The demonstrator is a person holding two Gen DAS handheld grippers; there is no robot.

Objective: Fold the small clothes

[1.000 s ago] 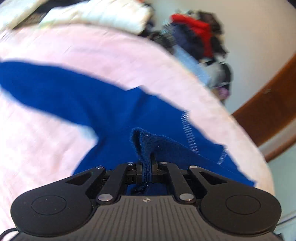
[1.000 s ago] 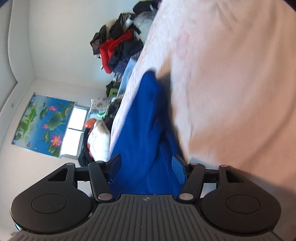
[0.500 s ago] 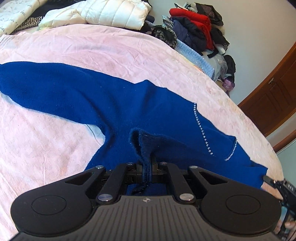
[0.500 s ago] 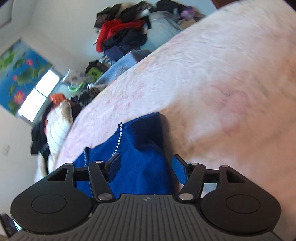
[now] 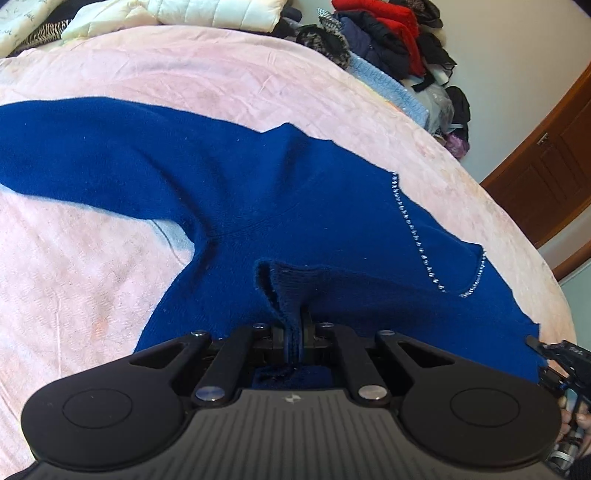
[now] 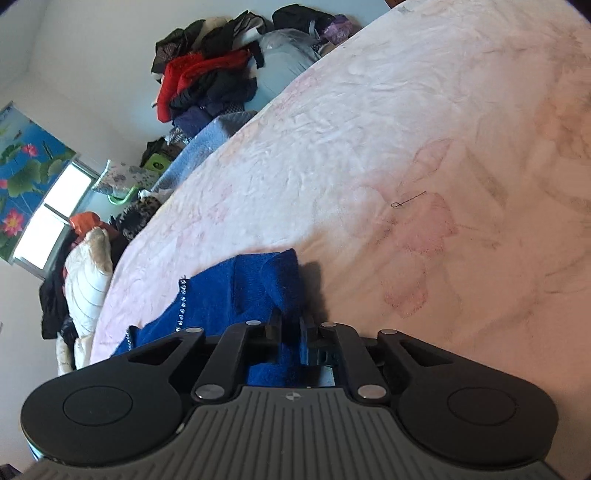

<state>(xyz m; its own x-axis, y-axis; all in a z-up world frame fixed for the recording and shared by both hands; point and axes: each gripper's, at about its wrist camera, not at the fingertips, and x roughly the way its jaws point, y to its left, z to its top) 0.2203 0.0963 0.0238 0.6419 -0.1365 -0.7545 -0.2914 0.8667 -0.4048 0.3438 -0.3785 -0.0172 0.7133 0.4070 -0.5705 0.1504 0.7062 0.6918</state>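
On bed (image 5: 258, 70): blue sweater (image 5: 258, 192) spread flat.
Left gripper (image 5: 294, 332): clamped on hem fold.
Right gripper (image 6: 291, 328): jaws just narrowed around sweater corner; grip looks nearly made.
Meaning: both edges nearly held, fold can start.

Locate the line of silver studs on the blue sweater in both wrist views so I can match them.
Left wrist: the silver studs run down the right side of the blue sweater, then hook right.
Right wrist: the studs sit lower left, on the sweater's left edge.
Shared landmark: the red garment in the clothes pile.
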